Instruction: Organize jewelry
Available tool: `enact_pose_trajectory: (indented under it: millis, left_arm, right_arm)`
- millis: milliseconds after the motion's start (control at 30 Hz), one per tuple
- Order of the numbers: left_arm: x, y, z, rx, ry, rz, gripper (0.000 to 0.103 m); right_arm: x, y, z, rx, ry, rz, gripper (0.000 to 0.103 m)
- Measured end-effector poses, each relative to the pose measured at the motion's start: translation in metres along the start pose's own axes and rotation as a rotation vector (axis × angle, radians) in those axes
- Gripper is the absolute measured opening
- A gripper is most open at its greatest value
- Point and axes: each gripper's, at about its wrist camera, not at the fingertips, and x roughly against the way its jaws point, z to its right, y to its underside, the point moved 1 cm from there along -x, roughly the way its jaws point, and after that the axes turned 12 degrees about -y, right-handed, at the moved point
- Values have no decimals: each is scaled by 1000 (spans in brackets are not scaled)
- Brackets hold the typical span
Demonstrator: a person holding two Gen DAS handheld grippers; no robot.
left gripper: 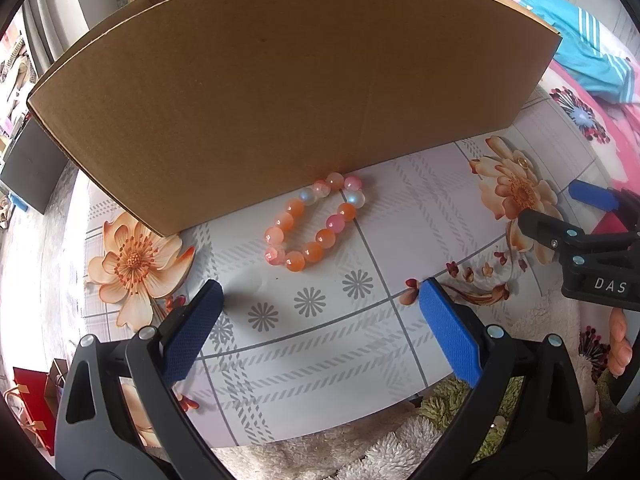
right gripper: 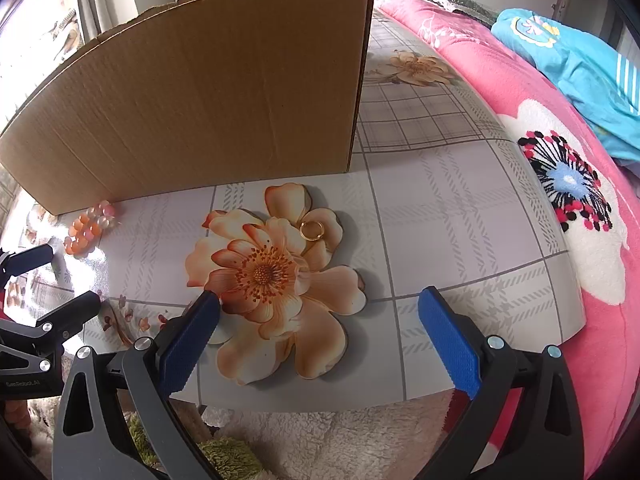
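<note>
A bracelet of orange, pink and pale beads lies on the table against the front wall of a cardboard box. My left gripper is open and empty, a little short of the bracelet. In the right wrist view a small gold ring lies on a printed flower, in front of the box's right corner. My right gripper is open and empty, short of the ring. The bracelet shows at the far left there. The ring and right gripper show at right in the left view.
The table has a grey plaid cloth with printed flowers. A pink bedspread and blue garment lie to the right. A fluffy rug lies below the table's front edge. Red bags stand at lower left.
</note>
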Motion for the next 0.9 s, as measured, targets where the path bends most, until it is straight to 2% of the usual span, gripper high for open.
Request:
enact_pose_trajectory:
  millis: [900]
  left_arm:
    - [-1,2,-2,8,-5,-8,95]
  right_arm:
    - [-2,0,1,-2,0,-4,97]
